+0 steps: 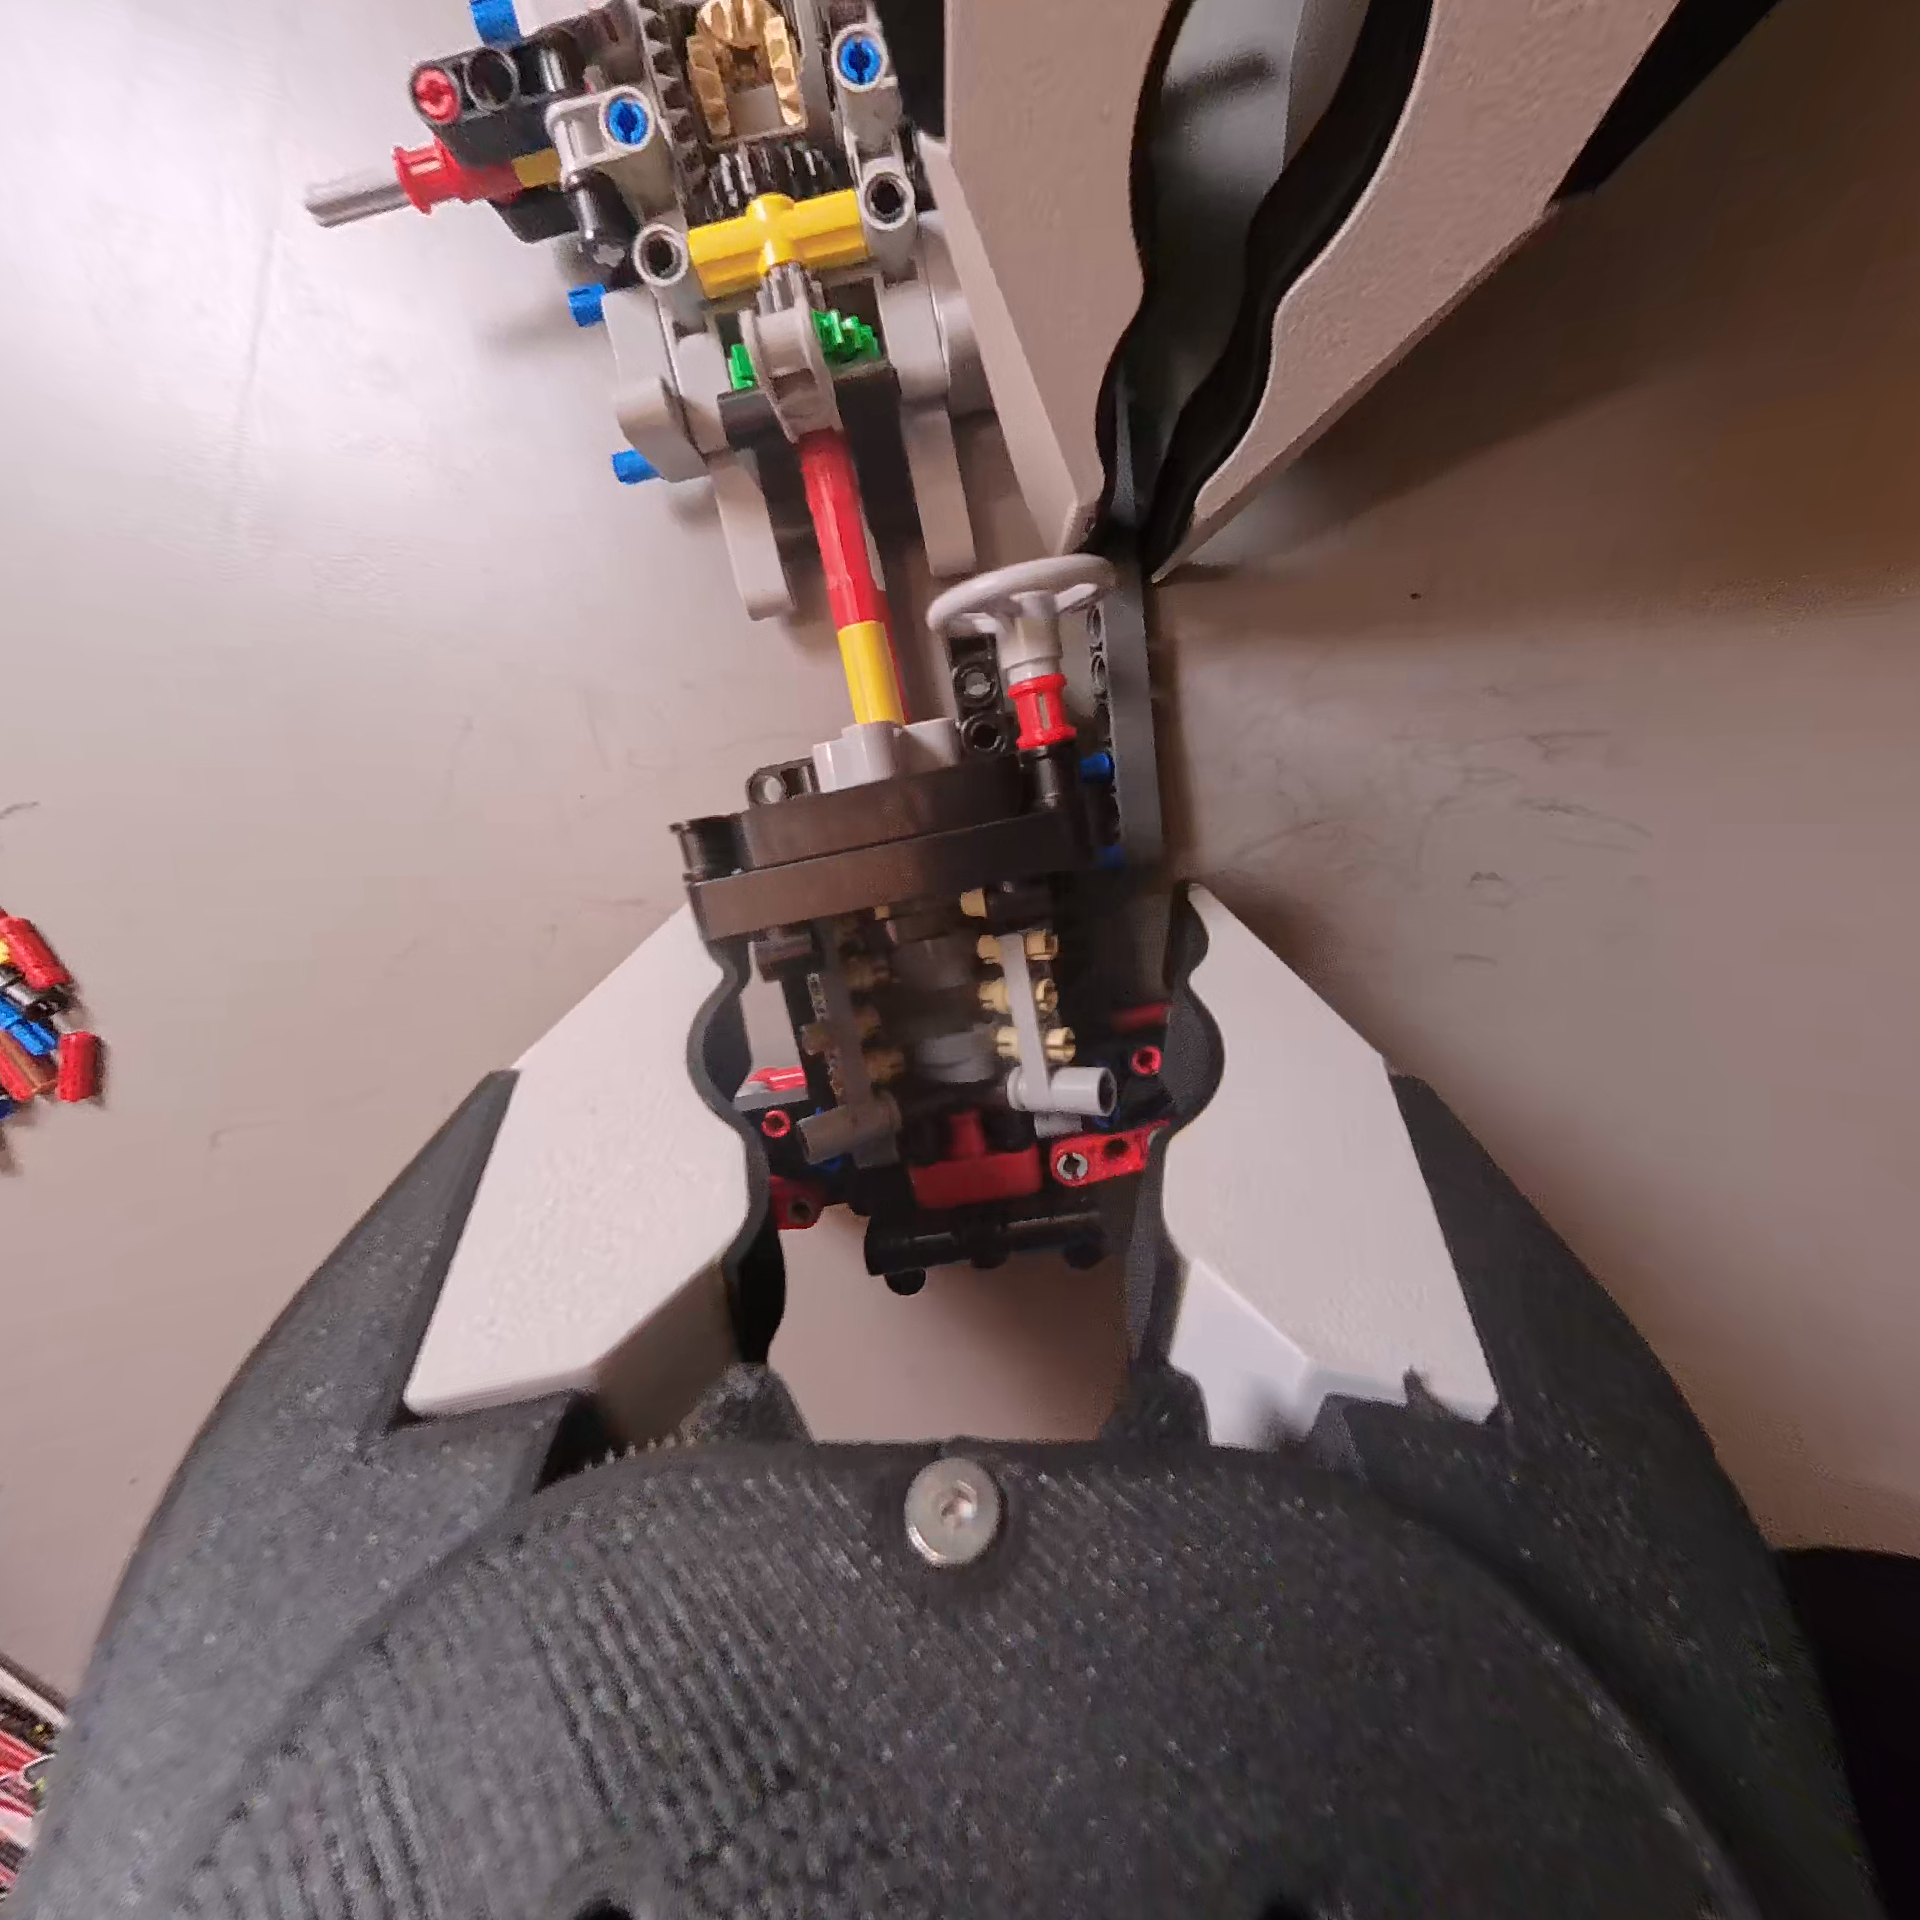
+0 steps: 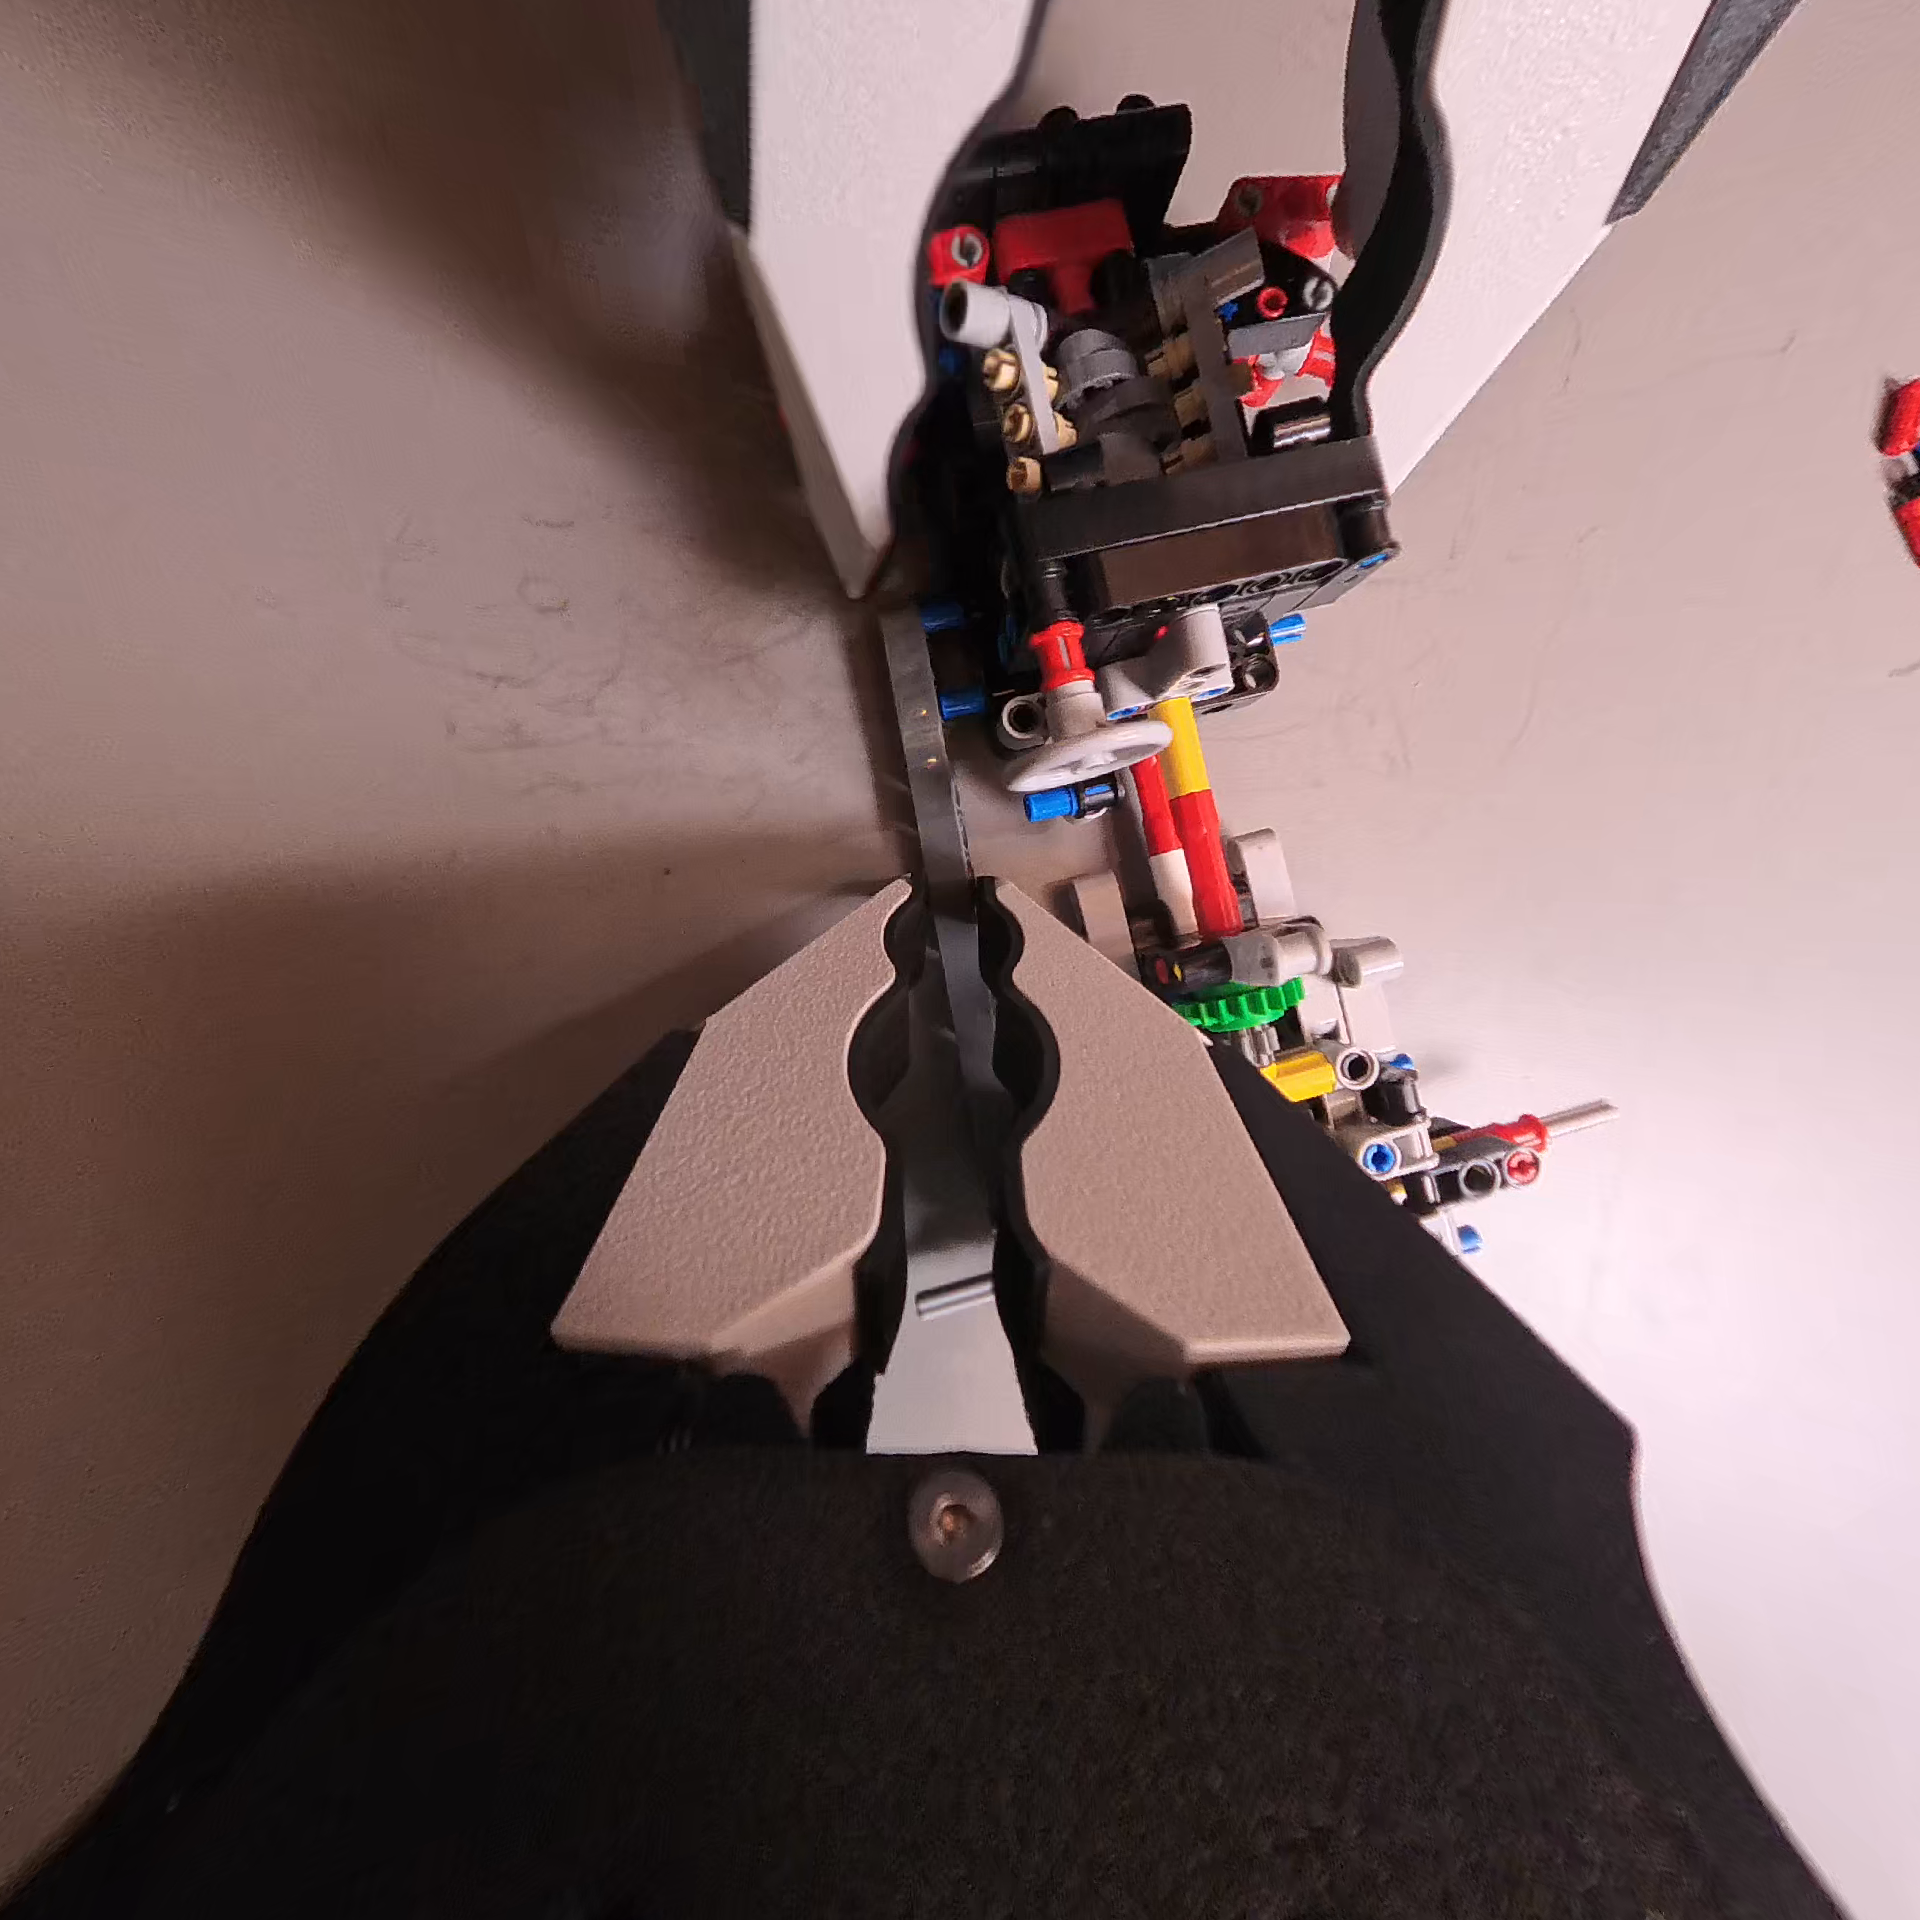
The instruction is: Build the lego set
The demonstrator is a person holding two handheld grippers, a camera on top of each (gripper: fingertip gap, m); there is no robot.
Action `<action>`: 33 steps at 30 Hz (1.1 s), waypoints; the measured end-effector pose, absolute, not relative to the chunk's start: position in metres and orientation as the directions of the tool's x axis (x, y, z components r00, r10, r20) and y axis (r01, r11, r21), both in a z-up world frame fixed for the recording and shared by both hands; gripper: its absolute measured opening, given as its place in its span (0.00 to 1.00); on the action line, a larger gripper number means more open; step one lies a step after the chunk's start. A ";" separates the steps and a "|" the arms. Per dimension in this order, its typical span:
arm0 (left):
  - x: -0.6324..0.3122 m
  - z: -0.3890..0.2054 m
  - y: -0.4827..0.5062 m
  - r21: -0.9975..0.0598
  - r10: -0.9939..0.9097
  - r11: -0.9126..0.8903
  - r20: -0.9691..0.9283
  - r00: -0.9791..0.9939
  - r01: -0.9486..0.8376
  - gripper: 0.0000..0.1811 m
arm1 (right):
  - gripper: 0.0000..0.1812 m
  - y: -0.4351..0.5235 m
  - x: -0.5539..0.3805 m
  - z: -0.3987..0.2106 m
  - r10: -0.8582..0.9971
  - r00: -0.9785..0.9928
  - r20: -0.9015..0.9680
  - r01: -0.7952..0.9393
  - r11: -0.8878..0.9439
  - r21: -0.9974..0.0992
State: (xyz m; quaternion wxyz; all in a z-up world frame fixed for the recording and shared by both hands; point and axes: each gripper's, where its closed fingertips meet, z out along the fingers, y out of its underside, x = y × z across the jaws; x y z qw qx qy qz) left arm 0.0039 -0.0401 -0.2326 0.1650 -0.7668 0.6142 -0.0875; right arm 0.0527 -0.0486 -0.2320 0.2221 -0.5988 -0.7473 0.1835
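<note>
The left gripper (image 1: 956,1039) has its jaws spread wide, gripping from both sides; the right gripper (image 2: 951,977) has its jaws nearly together, pinching.

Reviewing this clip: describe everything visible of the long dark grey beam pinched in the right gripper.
The long dark grey beam is a thin, flat, plastic-looking strip with a row of small holes, seen edge-on. The right gripper is shut on its near end between black-lined pale fingers. Its far end lies against the side of the multicoloured lego chassis, beside blue pins; whether it is seated is unclear. The left gripper clamps the chassis's engine end.
</note>
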 end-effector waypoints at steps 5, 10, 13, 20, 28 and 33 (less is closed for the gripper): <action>0.006 -0.234 -0.041 -0.380 -0.963 -0.231 -0.041 0.266 -0.896 0.47 | 0.03 -0.048 0.052 -0.232 0.982 -0.177 0.071 0.824 0.187 -0.535; 0.007 -0.233 -0.039 -0.389 -0.950 -0.268 -0.045 0.309 -0.881 0.42 | 0.03 -0.047 0.051 -0.232 0.983 -0.173 0.057 0.828 0.177 -0.532; 0.006 -0.233 -0.039 -0.379 -0.948 -0.277 -0.043 0.315 -0.883 0.42 | 0.03 -0.047 0.051 -0.232 0.984 -0.170 0.056 0.829 0.174 -0.532; 0.006 -0.233 -0.040 -0.353 -0.951 -0.274 -0.043 0.308 -0.895 0.41 | 0.03 -0.049 0.051 -0.231 0.986 -0.163 0.033 0.821 0.154 -0.550; 0.005 -0.234 -0.038 -0.333 -0.955 -0.260 -0.048 0.292 -0.906 0.39 | 0.04 -0.050 0.051 -0.232 0.984 -0.170 0.060 0.811 0.174 -0.558; 0.005 -0.234 -0.037 -0.330 -0.958 -0.257 -0.036 0.284 -0.908 0.39 | 0.06 -0.047 0.052 -0.231 0.980 -0.165 0.108 0.811 0.197 -0.551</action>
